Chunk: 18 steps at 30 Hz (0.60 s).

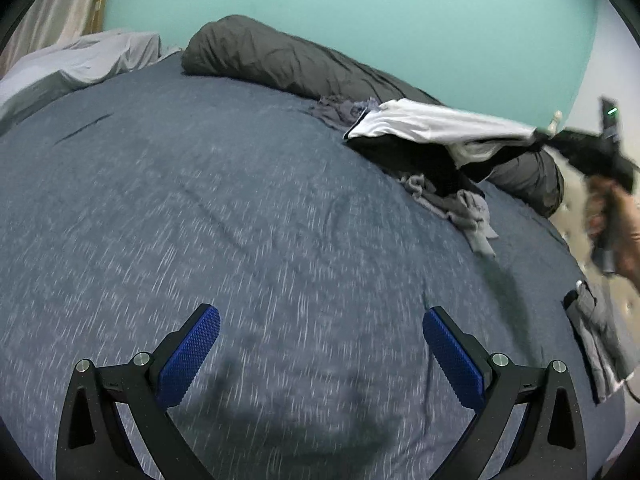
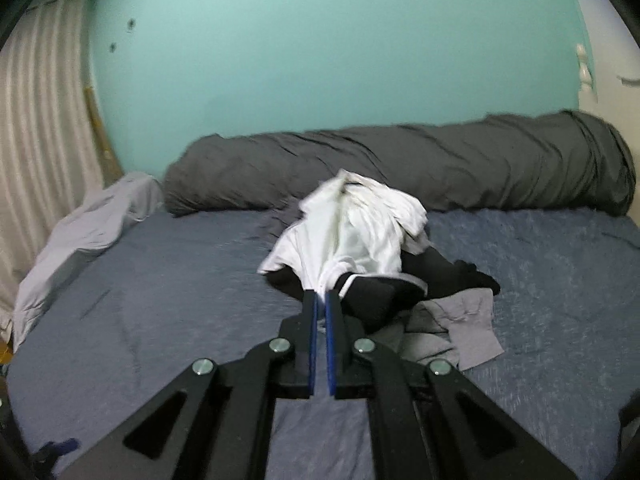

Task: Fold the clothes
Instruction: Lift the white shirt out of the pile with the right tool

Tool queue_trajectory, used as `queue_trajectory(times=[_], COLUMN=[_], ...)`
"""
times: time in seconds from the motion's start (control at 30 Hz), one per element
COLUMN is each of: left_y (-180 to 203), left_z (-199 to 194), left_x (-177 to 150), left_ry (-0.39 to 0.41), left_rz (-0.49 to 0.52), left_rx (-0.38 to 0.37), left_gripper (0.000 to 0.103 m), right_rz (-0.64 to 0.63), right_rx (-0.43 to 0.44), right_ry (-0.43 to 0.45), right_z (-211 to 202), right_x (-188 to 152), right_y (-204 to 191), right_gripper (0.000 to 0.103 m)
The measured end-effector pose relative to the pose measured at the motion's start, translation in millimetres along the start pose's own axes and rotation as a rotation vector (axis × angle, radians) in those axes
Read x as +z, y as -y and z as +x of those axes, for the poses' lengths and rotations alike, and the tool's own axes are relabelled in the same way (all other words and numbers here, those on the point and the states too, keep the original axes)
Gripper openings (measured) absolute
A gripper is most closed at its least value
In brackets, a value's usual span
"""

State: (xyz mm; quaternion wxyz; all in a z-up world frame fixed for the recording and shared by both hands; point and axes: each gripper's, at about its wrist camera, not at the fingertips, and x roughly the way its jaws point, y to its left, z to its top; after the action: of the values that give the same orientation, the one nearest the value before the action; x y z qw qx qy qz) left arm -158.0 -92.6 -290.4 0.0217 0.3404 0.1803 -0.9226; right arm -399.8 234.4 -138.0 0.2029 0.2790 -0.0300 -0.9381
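A white garment with black trim [image 2: 352,232] stretches up from a pile of clothes on the bed, and my right gripper [image 2: 321,296] is shut on its near edge. In the left wrist view the same white garment [image 1: 436,124] is pulled taut towards the right gripper [image 1: 540,134], held by a hand [image 1: 624,220] at the right edge. Black clothing [image 2: 376,300] and grey clothing [image 2: 468,324] lie under it. My left gripper [image 1: 320,320] hangs open over bare blue sheet, with nothing between its fingers.
A long dark grey rolled duvet [image 2: 400,164] lies along the teal wall. A pale grey pillow [image 2: 80,236] sits at the left by the curtain. A folded grey garment [image 1: 596,344] lies at the bed's right edge. Blue sheet [image 1: 200,200] covers the bed.
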Motion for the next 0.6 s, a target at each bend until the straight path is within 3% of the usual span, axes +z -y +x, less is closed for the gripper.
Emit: queue_trajectory(times=[0.3,0.6], left_y=[8.2,19.0], left_z=[-59.1,-89.2], left_x=[-15.0,-43.3], left_ry=[0.044,0.055], left_rz=[-0.015,0.019], left_rx=[-0.045,-0.050], left_gripper=[0.103,0.103], right_rz=[-0.121,-0.178], right_rx=[0.078,0.140], right_ry=[0.078,0.125], right_z=[-148.1,-246.9], right_x=[23.4,27.1], right_y=[-76.0,-122.5], right_gripper=[0.003,0.003])
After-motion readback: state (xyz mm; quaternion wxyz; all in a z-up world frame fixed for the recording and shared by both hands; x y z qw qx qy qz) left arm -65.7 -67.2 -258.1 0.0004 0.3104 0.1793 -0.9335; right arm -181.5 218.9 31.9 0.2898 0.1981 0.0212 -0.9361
